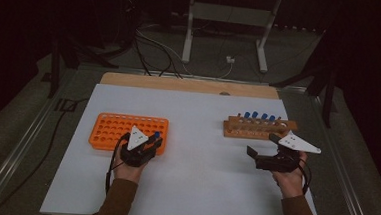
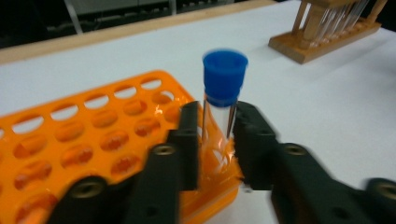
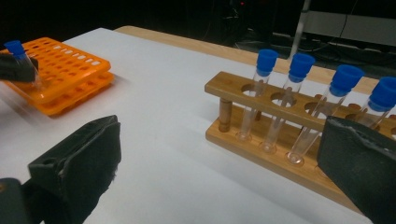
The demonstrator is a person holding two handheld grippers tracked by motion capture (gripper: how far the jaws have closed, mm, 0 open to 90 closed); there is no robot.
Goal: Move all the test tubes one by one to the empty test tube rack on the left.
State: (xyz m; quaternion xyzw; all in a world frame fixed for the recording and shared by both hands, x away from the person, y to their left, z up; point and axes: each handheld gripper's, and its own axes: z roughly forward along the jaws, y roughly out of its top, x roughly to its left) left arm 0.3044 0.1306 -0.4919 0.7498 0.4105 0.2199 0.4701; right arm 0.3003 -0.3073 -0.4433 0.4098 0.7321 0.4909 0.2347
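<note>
On the white table (image 1: 200, 153), the left gripper (image 2: 215, 140) has its jaws clamped on a clear blue-capped test tube (image 2: 223, 93) standing at the orange plastic rack's (image 2: 93, 140) corner, frame centre. The right gripper (image 3: 219, 163) has its jaws wide apart before the wooden tube rack (image 3: 261, 135).

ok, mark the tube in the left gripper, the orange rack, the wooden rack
blue-capped tube (image 2: 224, 77), left gripper view, on its cap
orange rack (image 1: 108, 127), high view, on its holed top
wooden rack (image 3: 236, 93), right gripper view, on its top bar
</note>
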